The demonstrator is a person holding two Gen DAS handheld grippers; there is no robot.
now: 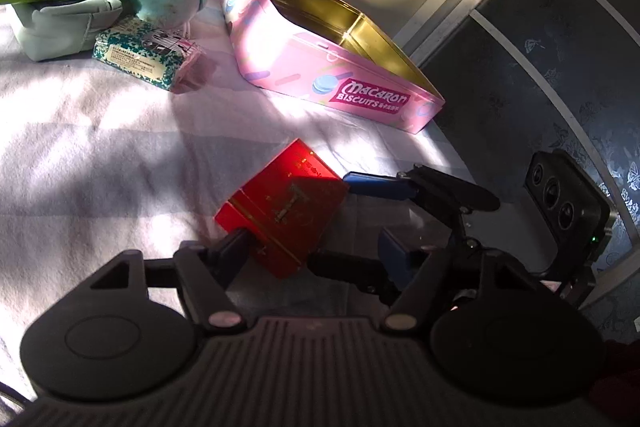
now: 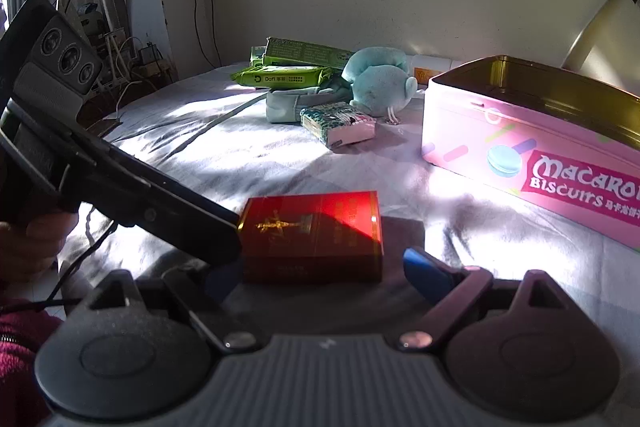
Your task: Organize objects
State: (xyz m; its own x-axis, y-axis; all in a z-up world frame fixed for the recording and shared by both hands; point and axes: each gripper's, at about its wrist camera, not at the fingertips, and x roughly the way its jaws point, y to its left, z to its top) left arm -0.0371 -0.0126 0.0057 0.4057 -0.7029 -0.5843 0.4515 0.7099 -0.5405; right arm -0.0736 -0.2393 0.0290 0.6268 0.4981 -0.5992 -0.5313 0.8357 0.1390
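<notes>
A red box (image 1: 286, 217) with gold print lies on the bedsheet; it also shows in the right wrist view (image 2: 316, 237). My left gripper (image 1: 316, 251) is open, its fingers on either side of the box's near corner. My right gripper (image 2: 324, 271) is open too, straddling the box's near edge; its blue-tipped fingers (image 1: 380, 185) appear in the left wrist view at the box's right. An open pink Macaron Biscuits tin (image 1: 344, 95) stands beyond the box and is empty inside; it also shows in the right wrist view (image 2: 532, 151).
At the back lie a teal plush toy (image 2: 380, 83), green packets (image 2: 288, 75), a pale blue pouch (image 2: 296, 103) and a patterned tissue pack (image 2: 340, 125). The bed's edge, cables and a curtain are on the left (image 2: 120, 67). A dark patterned glass door (image 1: 560, 67) is beyond the tin.
</notes>
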